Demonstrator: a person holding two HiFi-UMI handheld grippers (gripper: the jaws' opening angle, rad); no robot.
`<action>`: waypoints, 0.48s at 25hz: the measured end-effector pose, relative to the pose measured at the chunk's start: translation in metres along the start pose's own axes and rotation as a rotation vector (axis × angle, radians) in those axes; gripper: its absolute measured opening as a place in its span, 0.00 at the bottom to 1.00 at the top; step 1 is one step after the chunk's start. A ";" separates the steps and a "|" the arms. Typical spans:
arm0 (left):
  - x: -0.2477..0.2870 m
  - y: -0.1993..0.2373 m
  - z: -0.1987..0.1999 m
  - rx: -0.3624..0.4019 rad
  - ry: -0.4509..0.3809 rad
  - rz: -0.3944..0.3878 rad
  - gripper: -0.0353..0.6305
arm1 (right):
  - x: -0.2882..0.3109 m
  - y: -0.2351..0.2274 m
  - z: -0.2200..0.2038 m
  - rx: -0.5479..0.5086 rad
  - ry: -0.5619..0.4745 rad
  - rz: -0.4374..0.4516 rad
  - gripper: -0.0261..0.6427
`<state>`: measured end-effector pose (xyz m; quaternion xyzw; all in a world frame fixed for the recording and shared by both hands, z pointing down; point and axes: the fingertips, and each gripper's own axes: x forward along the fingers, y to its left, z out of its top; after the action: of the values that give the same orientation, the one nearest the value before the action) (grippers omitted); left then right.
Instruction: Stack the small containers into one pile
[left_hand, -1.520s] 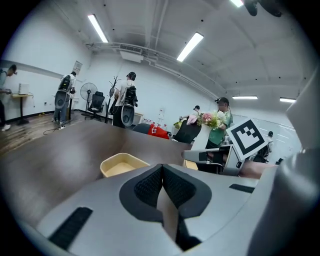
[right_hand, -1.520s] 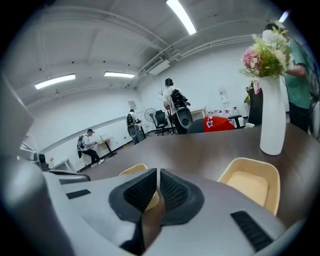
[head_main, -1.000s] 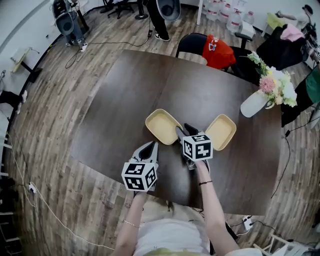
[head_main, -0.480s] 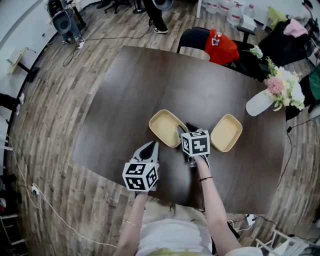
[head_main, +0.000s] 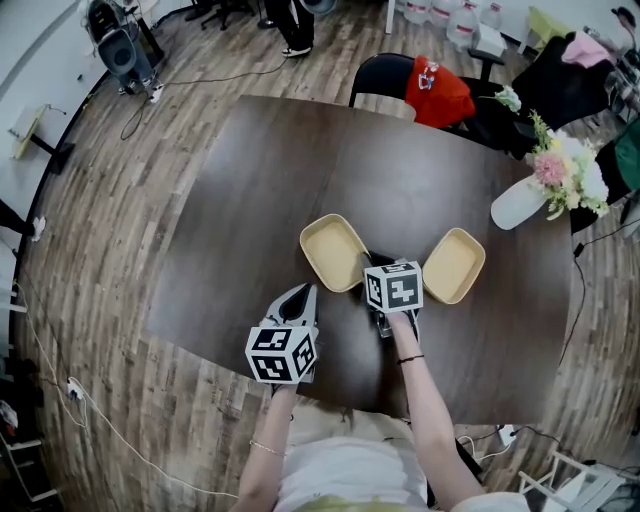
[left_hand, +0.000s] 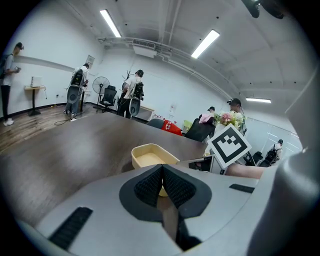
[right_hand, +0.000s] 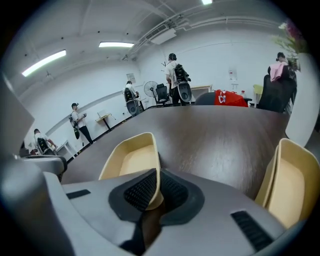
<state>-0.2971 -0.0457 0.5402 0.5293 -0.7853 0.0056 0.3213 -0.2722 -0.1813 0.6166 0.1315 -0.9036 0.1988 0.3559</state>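
- two cream plastic containers sit open side up on the dark tabletop (head_main: 300, 170), both in the half nearer the person. they are apart, not yet piled.
- centre container (head_main: 333, 252) lies about mid-tabletop. side container (head_main: 453, 265) lies toward the right edge, short of the vase of flowers (head_main: 520, 203) at that edge.
- right tool (head_main: 370, 262) comes in between the two containers, tips at the centre container's near right rim.
- in the right gripper view its jaws have just been closing. the right tool (right_hand: 156, 182) is now clenched on the thin wall of the centre container (right_hand: 130, 160), one pad inside the rim and one outside.
- why there: a pinch on the side wall looks like the only way to grab such a shallow tub. it leaves the bottom free to drop into the side container (right_hand: 290, 185), which shows just beside the tool on the right of that view.
- the centre container looks flat on the tabletop, not lifted yet.
- left tool (head_main: 302, 292) hangs over the tabletop's near edge, short of the containers. its jaws are pressed together with nothing between them.
- in the left gripper view the left tool (left_hand: 163, 172) points at the centre container (left_hand: 150, 156) but is clear of it. probably waiting, or ready to steady the pile.
- step now, as i judge it: grip made, then lift and nest.
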 end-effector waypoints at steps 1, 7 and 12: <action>0.000 0.000 0.001 0.002 -0.001 -0.003 0.09 | -0.002 -0.001 0.001 0.014 -0.008 -0.003 0.10; 0.002 -0.005 0.015 0.023 -0.017 -0.039 0.09 | -0.022 -0.003 0.013 0.085 -0.064 -0.031 0.09; 0.007 -0.016 0.023 0.044 -0.020 -0.077 0.09 | -0.049 -0.014 0.022 0.216 -0.147 -0.057 0.09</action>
<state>-0.2972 -0.0667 0.5208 0.5661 -0.7672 0.0052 0.3015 -0.2452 -0.1990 0.5719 0.2087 -0.8964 0.2747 0.2782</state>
